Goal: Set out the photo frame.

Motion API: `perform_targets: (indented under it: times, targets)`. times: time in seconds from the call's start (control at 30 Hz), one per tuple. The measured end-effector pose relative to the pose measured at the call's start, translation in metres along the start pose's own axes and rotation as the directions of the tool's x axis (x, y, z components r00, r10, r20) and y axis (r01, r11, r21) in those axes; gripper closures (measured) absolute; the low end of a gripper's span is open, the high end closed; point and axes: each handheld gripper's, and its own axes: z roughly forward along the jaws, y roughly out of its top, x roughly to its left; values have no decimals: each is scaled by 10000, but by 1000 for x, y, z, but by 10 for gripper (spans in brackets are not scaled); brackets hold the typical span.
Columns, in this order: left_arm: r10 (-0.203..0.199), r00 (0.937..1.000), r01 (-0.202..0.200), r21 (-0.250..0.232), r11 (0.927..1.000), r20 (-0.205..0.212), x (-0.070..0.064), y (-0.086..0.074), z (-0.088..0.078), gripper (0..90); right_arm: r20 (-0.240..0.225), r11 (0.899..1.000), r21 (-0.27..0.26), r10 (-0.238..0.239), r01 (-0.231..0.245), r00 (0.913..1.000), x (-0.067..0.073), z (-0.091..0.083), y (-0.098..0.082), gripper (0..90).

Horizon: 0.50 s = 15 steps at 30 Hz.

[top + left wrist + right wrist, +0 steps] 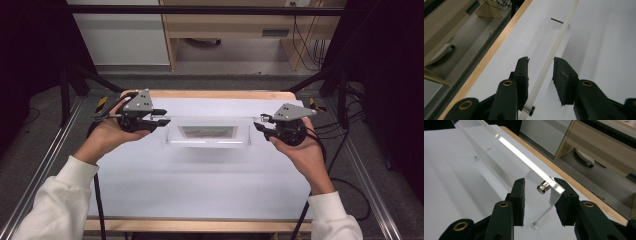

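A clear acrylic picture frame (207,132) with a grey print in its middle stands crosswise on the white table (200,185). My left gripper (162,120) is at its left end and my right gripper (257,124) at its right end. In the left gripper view the frame's thin edge (551,52) runs between the jaws of the left gripper (541,62), with a gap on each side. In the right gripper view the frame's corner (524,157) and a metal standoff (542,188) sit between the jaws of the right gripper (539,182). The panel lies near the right-hand pad, and the left-hand pad stands apart.
The table's wooden far edge (210,94) is just behind the frame. Metal rails (47,160) run along both sides, and cables (345,125) lie at the right. Wooden furniture (235,22) stands beyond on the floor.
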Motion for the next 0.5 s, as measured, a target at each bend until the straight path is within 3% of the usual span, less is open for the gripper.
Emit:
perform_targets:
  times: [0.5]
  targets:
    - [-674, 9977, 674, -306, 9973, 26, 44, 6, 19, 596, -325, 9931, -493, 1048, -1063, 9940, -36, 28, 11, 602]
